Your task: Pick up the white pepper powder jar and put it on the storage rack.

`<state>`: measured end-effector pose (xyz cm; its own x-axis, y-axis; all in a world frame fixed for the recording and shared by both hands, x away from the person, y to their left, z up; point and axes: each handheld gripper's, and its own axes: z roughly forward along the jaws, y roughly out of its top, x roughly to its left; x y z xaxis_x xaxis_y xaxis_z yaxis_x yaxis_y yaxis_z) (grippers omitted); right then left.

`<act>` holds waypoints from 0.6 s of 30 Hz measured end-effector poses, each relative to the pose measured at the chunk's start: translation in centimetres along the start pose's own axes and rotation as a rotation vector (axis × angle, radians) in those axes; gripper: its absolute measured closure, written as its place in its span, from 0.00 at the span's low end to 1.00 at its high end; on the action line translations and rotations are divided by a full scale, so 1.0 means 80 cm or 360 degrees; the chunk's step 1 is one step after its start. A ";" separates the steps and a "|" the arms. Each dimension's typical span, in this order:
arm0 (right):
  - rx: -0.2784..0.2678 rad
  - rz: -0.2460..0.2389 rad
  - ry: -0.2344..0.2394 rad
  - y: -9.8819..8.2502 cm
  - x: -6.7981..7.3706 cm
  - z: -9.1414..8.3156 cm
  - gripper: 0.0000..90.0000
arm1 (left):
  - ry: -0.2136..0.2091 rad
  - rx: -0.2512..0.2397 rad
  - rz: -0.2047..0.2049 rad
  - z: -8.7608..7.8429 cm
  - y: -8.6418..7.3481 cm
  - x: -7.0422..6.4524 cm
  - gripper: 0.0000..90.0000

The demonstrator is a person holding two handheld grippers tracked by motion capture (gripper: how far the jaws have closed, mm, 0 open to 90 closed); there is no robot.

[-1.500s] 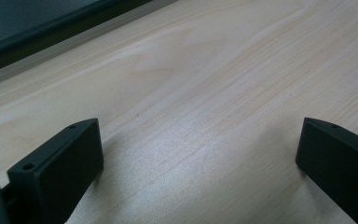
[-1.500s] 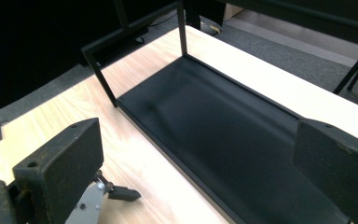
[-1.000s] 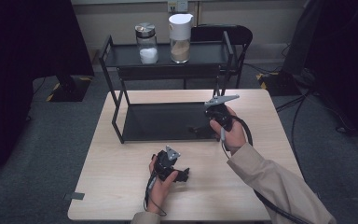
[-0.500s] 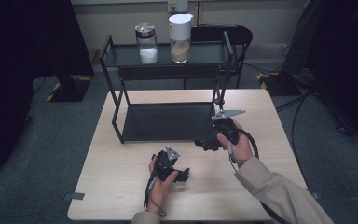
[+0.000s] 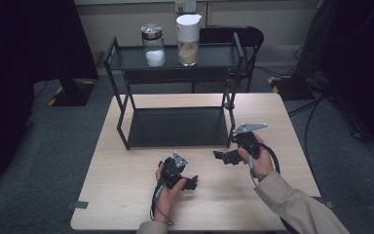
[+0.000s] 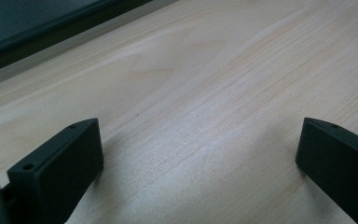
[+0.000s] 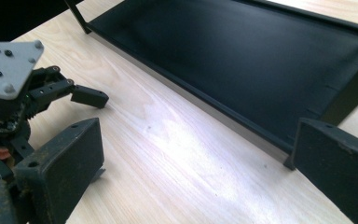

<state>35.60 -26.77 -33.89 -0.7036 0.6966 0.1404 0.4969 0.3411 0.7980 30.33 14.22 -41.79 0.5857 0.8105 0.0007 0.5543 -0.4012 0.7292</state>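
My left gripper (image 5: 191,182) rests on the wooden table (image 5: 126,195) near its front edge, held in a hand. In the left gripper view its jaws stand wide apart with bare wood between them (image 6: 200,158). My right gripper (image 5: 222,157) hovers just in front of the black rack (image 5: 177,126) and points left. It is open too, with nothing between its fingers (image 7: 196,158). In the right gripper view the left gripper (image 7: 28,93) lies close by at the left.
The two-tier black rack stands mid-table; its lower shelf (image 7: 242,56) is bare. On the top shelf sit a glass jar (image 5: 153,45) with white contents and a white-lidded container (image 5: 188,33) with beige contents. A black chair (image 5: 233,36) stands behind.
My right gripper has come down and back from the rack's right post toward the table front, turning to point left. The left gripper has stayed put.
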 end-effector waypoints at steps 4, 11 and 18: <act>0.0000 0.0009 -0.0006 -0.010 -0.005 -0.003 0.01 | 0.0000 0.0000 0.0000 0.000 0.000 0.000 0.00; 0.0017 0.0037 -0.0004 -0.030 -0.015 -0.005 0.01 | 0.0000 0.0000 0.0000 0.000 0.000 0.000 0.00; 0.0027 0.0063 -0.0010 -0.049 -0.024 -0.007 0.01 | 0.0000 0.0000 0.0001 0.000 0.000 0.000 0.00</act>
<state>34.70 -29.83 -36.95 -0.6801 0.7136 0.1683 0.5330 0.3237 0.7818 30.34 14.22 -41.79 0.5860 0.8103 0.0008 0.5542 -0.4015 0.7292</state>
